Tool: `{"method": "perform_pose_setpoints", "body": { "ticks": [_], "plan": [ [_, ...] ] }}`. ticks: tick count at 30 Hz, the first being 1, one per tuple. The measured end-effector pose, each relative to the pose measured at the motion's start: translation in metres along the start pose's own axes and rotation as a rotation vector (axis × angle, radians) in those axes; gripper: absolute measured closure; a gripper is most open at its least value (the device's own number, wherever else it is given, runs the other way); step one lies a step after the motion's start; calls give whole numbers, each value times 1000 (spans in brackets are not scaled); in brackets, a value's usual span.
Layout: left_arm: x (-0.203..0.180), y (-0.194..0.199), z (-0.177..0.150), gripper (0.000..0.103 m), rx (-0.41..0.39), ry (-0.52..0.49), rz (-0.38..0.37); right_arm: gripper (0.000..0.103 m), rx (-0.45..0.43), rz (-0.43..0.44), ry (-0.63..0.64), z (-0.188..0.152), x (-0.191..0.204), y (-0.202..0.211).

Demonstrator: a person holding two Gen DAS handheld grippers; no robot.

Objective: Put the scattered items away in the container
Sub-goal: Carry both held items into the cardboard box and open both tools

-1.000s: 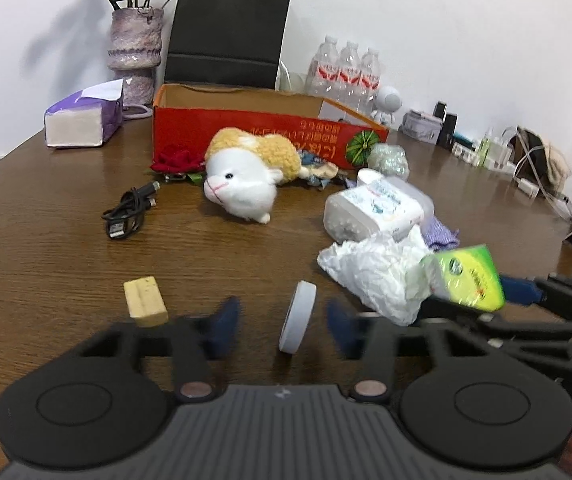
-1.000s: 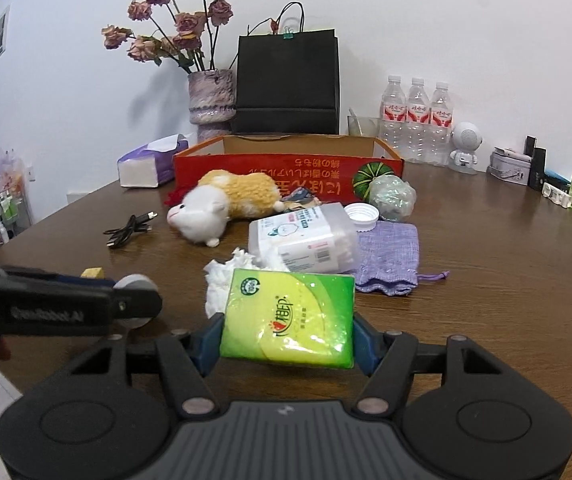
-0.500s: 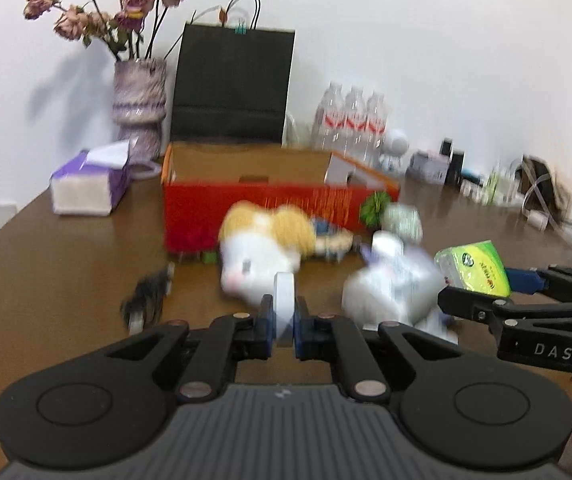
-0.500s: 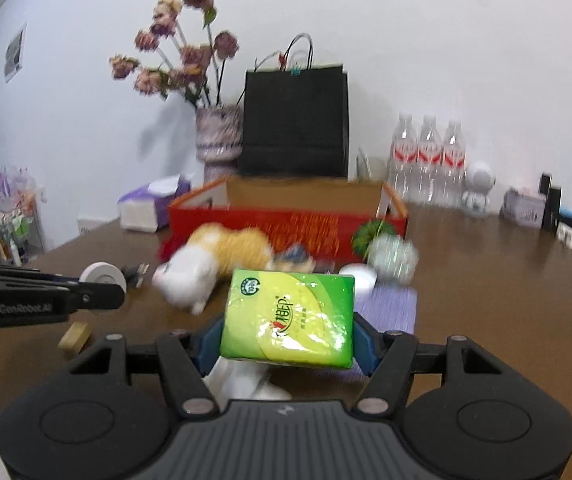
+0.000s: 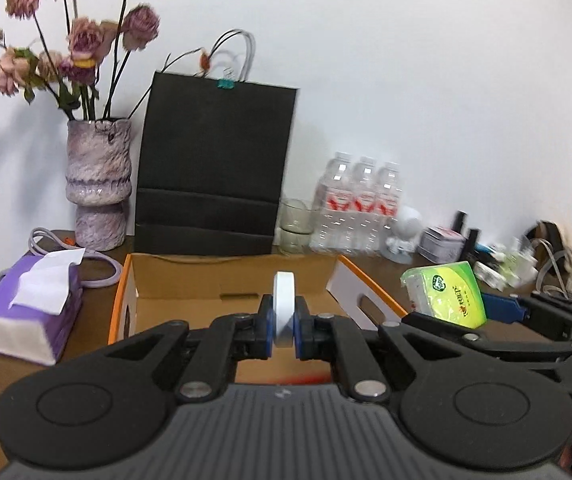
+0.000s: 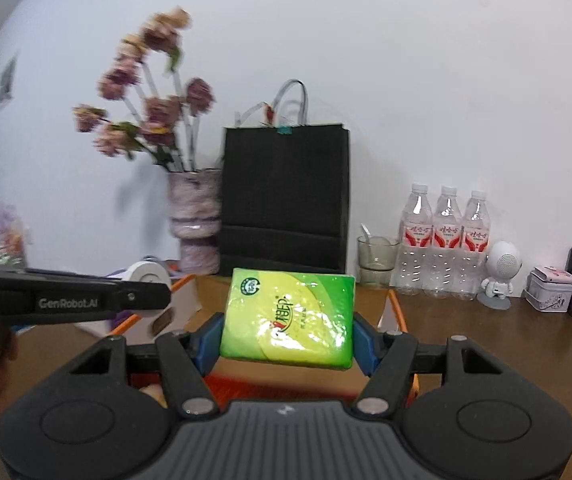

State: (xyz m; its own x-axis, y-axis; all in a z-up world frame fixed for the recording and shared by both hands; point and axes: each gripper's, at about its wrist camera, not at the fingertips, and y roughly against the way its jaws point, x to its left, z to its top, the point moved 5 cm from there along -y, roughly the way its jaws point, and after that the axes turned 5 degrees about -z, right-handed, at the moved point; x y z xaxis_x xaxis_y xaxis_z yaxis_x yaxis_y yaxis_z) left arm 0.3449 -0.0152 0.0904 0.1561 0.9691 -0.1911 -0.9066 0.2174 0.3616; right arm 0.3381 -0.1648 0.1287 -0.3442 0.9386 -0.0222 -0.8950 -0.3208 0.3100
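Observation:
A white round disc (image 5: 284, 308) stands on edge between the blue pads of my left gripper (image 5: 284, 330), which is shut on it just above the open orange cardboard box (image 5: 166, 280). The box interior looks bare where it shows. My right gripper (image 6: 287, 340) is shut on a green tissue pack (image 6: 289, 318), held over the box's near edge (image 6: 395, 308). In the left wrist view the same pack (image 5: 443, 294) hangs at the box's right side. In the right wrist view the disc (image 6: 146, 276) shows at the left gripper's tip.
Behind the box stand a black paper bag (image 5: 216, 168), a purple vase (image 5: 98, 184) of dried flowers, three water bottles (image 5: 359, 204), a glass and a small white robot figure (image 6: 499, 274). A purple tissue box (image 5: 32, 306) lies left of the box. Small clutter lines the right wall.
The left gripper closed on the white disc. Both grippers rose from the table and travelled forward to the box; the plush toy and other scattered items dropped out of view.

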Motion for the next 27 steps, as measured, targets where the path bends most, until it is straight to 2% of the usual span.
{"method": "perform_pose_setpoints", "body": {
  "ticks": [4, 9, 14, 22, 23, 25, 26, 27],
  "plan": [
    [21, -44, 6, 93, 60, 42, 55, 39, 68, -2, -17, 6, -8, -56],
    [39, -85, -8, 93, 147, 72, 108, 39, 163, 23, -47, -6, -16, -102],
    [48, -115, -27, 93, 215, 131, 127, 39, 243, 13, -45, -29, -21, -124],
    [43, -117, -35, 93, 225, 83, 173, 38, 296, 16, -16, -40, -18, -134],
    [43, -116, -35, 90, 222, 79, 184, 36, 306, 14, -14, -40, -17, -135],
    [45, -114, -34, 61, 222, 79, 212, 19, 324, 12, -11, -41, -17, -135],
    [46, -113, -34, 24, 219, 80, 227, 7, 327, 10, -9, -41, -17, -135],
    [47, -111, -32, 0, 211, 81, 245, 2, 327, 8, -6, -40, -16, -135]
  ]
}}
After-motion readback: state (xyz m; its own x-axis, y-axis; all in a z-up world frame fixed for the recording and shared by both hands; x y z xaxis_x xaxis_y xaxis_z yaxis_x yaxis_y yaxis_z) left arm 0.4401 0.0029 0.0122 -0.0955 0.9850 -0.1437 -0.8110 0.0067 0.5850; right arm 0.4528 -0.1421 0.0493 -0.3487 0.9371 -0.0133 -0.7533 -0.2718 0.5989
